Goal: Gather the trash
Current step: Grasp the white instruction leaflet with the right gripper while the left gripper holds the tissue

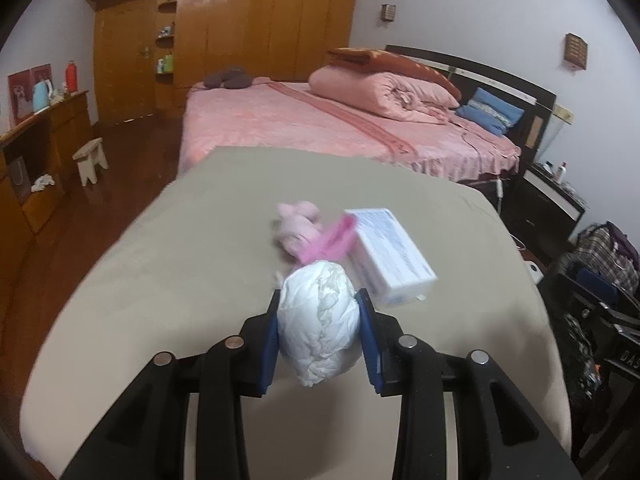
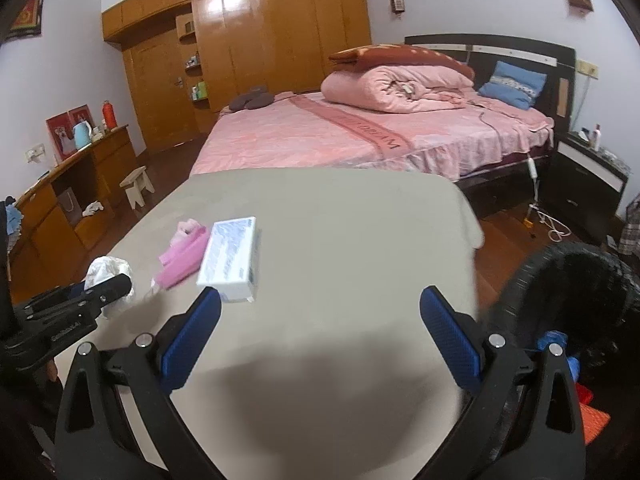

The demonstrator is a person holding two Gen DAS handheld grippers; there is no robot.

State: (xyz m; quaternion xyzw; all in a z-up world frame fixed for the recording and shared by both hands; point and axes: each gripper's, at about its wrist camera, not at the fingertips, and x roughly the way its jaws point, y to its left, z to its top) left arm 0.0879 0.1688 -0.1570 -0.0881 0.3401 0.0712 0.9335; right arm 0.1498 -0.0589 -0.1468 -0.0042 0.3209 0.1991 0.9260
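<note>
Two grippers over beige table (image 2: 340,208). Left gripper (image 1: 318,300) clamped on crumpled white paper wad (image 1: 320,320), pads pressing both sides, wad above tabletop near front. Right gripper (image 2: 320,300) spread wide, holding nothing. White box (image 2: 232,256) and pink packet (image 2: 184,258) lie side by side mid-table, small pink crumpled thing (image 1: 298,220) just behind. Black bin (image 2: 576,292) beside table's right edge.

The left gripper (image 1: 318,298) clamps a crumpled white paper wad (image 1: 318,320) above the beige table (image 1: 160,280). Just beyond lie a white box (image 1: 390,256) and pink wrappers (image 1: 308,232).
</note>
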